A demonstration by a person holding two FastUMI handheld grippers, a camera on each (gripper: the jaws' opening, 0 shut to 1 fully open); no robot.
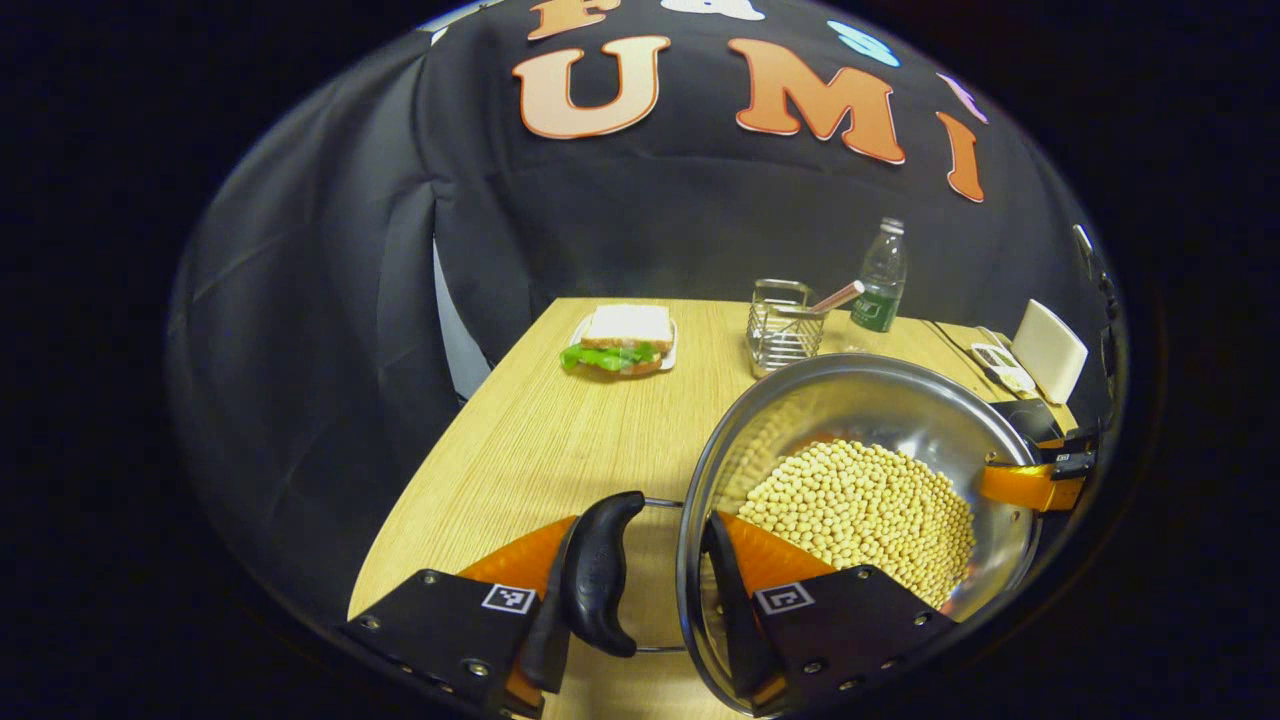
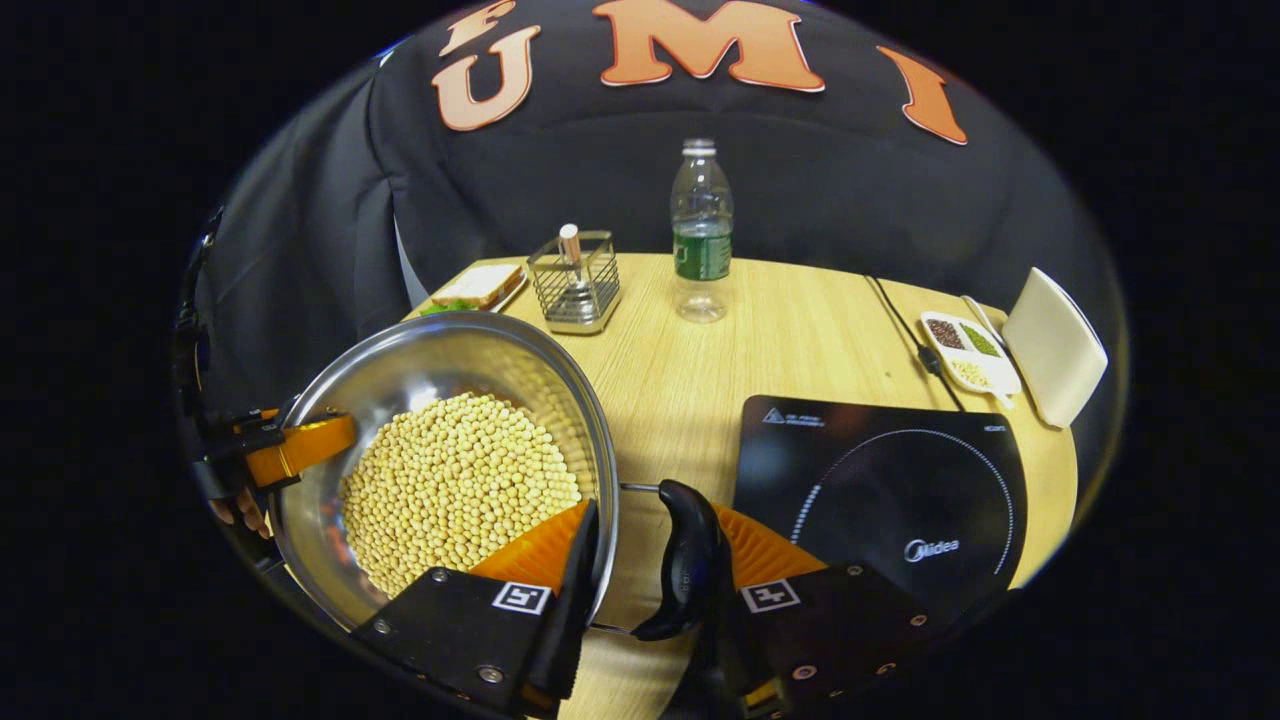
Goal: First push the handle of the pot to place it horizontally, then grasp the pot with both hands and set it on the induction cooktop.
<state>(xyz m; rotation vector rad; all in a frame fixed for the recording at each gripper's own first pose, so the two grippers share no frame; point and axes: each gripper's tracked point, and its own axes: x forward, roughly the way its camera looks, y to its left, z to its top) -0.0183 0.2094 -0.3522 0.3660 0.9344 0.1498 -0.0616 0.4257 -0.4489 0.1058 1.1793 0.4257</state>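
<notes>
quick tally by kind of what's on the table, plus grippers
Pot: 1
Cooktop: 1
Sandwich: 1
Bottle: 1
Wire holder: 1
Sectioned dish: 1
White slab: 1
Grippers: 2, left gripper, right gripper
Total: 9

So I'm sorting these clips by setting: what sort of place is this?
Likely a mock kitchen set up in a recording booth, not a real home: a wooden table backed by black cloth, with an induction cooktop, a steel pot of beans and a sandwich laid out as props.
</notes>
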